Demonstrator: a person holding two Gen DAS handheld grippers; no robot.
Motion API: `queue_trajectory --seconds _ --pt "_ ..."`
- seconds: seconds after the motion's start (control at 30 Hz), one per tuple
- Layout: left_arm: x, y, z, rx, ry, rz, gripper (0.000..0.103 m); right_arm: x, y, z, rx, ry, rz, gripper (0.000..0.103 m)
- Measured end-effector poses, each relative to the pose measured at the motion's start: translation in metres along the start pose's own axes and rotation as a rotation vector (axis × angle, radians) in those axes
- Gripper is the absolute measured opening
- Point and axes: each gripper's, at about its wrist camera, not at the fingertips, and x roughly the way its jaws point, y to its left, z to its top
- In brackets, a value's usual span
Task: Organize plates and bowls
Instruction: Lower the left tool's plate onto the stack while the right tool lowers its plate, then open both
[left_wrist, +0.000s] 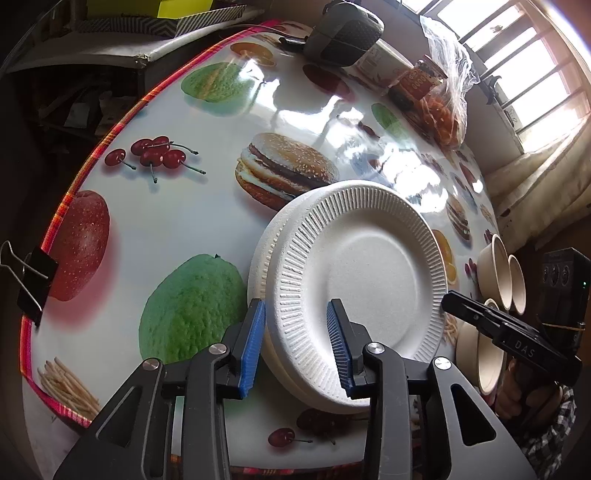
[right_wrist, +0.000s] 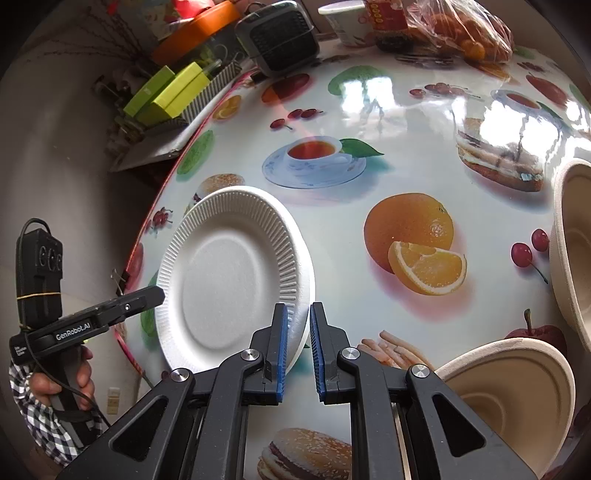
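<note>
A stack of white foam plates (left_wrist: 354, 280) lies on the food-print tablecloth (left_wrist: 192, 122); the top plate sits slightly offset. My left gripper (left_wrist: 297, 345) is open, its blue pads straddling the near rim of the stack. In the right wrist view the plates (right_wrist: 229, 277) lie at left. My right gripper (right_wrist: 298, 354) straddles the top plate's right rim with a narrow gap; I cannot tell if it pinches it. Beige bowls (right_wrist: 517, 387) stand at right, also in the left wrist view (left_wrist: 498, 273).
A black fan heater (right_wrist: 277, 37), a white cup (right_wrist: 343, 18) and a bag of oranges (right_wrist: 458, 29) stand at the table's far edge. A binder clip (left_wrist: 29, 284) holds the cloth at the left edge. Green boxes (right_wrist: 166, 92) sit beyond the table.
</note>
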Motion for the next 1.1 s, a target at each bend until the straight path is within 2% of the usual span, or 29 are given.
queue_trajectory --seconds 0.3,0.5,0.57,0.77,0.93,1.1 --pt "0.0 0.007 -0.003 -0.011 0.002 0.011 0.042 0.0 0.001 0.0 -0.003 0.001 -0.01 0.017" --pt "-0.004 0.006 -0.004 -0.008 -0.012 0.013 0.042 -0.003 0.003 -0.001 -0.011 -0.017 -0.025 0.031" --pt "-0.007 0.004 -0.004 0.003 -0.024 0.02 0.042 -0.005 0.006 -0.002 -0.025 -0.025 -0.032 0.039" --pt "-0.019 -0.007 -0.006 0.057 -0.087 0.072 0.045 -0.014 0.013 -0.005 -0.048 -0.069 -0.045 0.045" --pt "-0.027 -0.015 -0.01 0.095 -0.131 0.1 0.045 -0.02 0.02 -0.008 -0.062 -0.114 -0.076 0.046" --pt "-0.037 -0.022 -0.013 0.135 -0.208 0.156 0.045 -0.027 0.023 -0.012 -0.065 -0.177 -0.117 0.047"
